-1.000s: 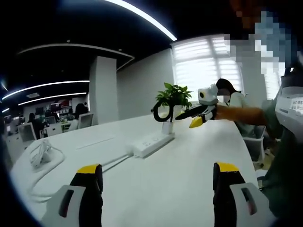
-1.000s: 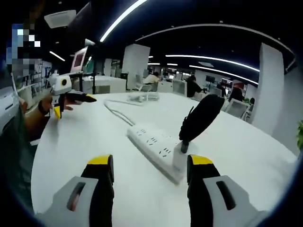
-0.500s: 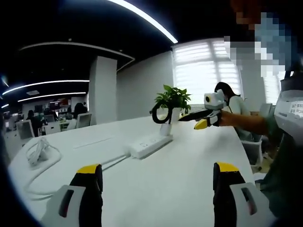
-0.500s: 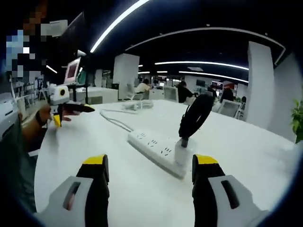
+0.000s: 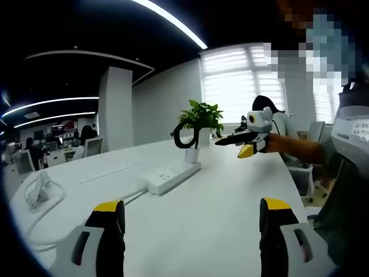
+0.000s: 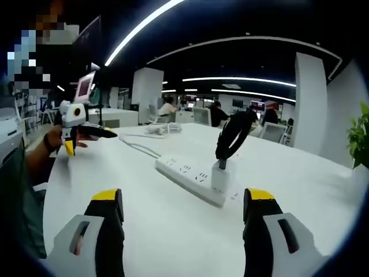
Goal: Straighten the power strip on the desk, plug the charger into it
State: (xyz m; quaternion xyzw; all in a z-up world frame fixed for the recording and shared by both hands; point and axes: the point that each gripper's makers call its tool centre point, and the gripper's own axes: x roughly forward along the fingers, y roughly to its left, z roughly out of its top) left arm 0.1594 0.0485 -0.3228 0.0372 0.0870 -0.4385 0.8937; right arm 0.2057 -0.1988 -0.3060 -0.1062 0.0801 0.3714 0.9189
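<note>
Charger (image 6: 221,173) stands plugged into the strip (image 6: 190,179) mid-frame; task looks done. Both hand-held grippers (image 5: 192,231) (image 6: 183,222) gape wide, empty.

- An open-plan office: a long white counter (image 6: 173,219) runs through a wide room beneath curved strip ceiling lights (image 6: 230,92).
- People sit at desks with office chairs (image 5: 92,145) and monitors (image 6: 202,115) in the background.
- A seated person (image 5: 277,118) works beside a broad window with white blinds (image 5: 242,86).
- A white power strip (image 6: 190,179) with a charger (image 6: 222,173) plugged in lies on the counter, its white cable coiled (image 5: 37,187) farther along.
- A potted green plant (image 5: 202,115) stands near a white structural column (image 5: 115,109).
</note>
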